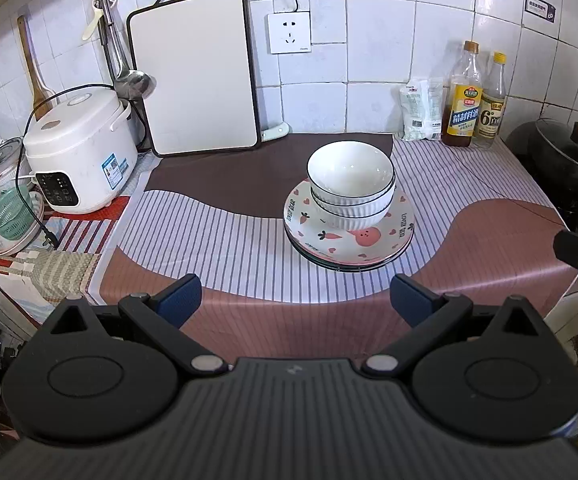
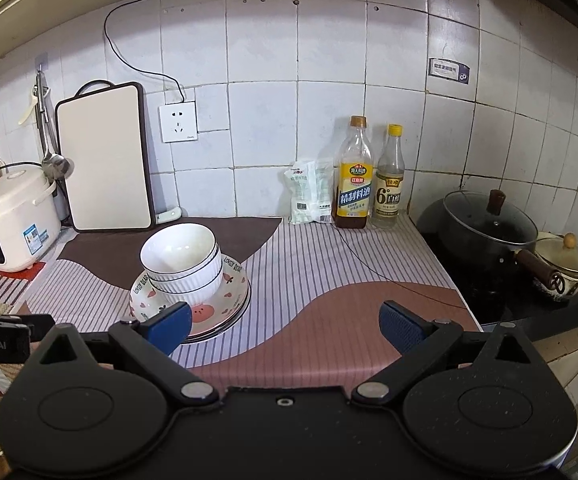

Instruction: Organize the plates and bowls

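Observation:
A stack of white ribbed bowls (image 1: 351, 190) with dark rims sits on a stack of plates (image 1: 349, 240); the top plate has pink carrot and heart prints. The stack stands on the counter's striped cloth. My left gripper (image 1: 295, 300) is open and empty, pulled back from the stack near the counter's front edge. In the right wrist view the bowls (image 2: 183, 264) and plates (image 2: 225, 304) lie to the left. My right gripper (image 2: 285, 328) is open and empty, in front and to the right of the stack.
A rice cooker (image 1: 79, 152) stands at the left, a cutting board (image 1: 195, 72) leans on the tiled wall. Two bottles (image 1: 475, 100) and a bag (image 1: 421, 110) stand at the back right. A lidded wok (image 2: 489, 232) and a small pot (image 2: 565, 264) sit on the stove.

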A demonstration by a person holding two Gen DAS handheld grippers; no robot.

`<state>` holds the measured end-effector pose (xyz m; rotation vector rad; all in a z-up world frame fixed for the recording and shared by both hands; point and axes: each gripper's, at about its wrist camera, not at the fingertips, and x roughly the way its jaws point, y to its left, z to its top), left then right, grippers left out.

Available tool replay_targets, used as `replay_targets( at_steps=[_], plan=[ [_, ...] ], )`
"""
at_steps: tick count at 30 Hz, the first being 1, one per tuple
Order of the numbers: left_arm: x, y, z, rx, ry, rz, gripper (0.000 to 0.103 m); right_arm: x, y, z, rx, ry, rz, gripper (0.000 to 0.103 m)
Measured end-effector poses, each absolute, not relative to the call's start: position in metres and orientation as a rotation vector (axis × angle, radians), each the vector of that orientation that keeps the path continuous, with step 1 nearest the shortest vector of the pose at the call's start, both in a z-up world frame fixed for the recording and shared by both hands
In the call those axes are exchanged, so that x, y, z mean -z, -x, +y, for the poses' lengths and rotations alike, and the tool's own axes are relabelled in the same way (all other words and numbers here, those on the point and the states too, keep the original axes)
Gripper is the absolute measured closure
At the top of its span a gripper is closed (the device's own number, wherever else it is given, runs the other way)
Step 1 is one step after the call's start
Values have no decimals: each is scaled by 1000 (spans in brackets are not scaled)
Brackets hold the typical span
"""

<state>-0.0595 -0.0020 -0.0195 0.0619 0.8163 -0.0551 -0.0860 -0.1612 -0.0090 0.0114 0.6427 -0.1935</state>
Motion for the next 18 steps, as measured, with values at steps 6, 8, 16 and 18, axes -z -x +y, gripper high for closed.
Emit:
replay_targets(
  at_steps=[6,8,16,18],
  plan=[
    [21,59,-2,57,-61,817,1,12,84,-158,192,6,649,2],
    [23,58,-2,65,-60,823,1,12,84,-159,193,4,652,2],
    [26,58,-1,63,-54,821,1,14,83,-158,192,5,660,2],
    [26,57,-1,62,-53,821,1,14,83,-158,192,6,660,2]
  ],
)
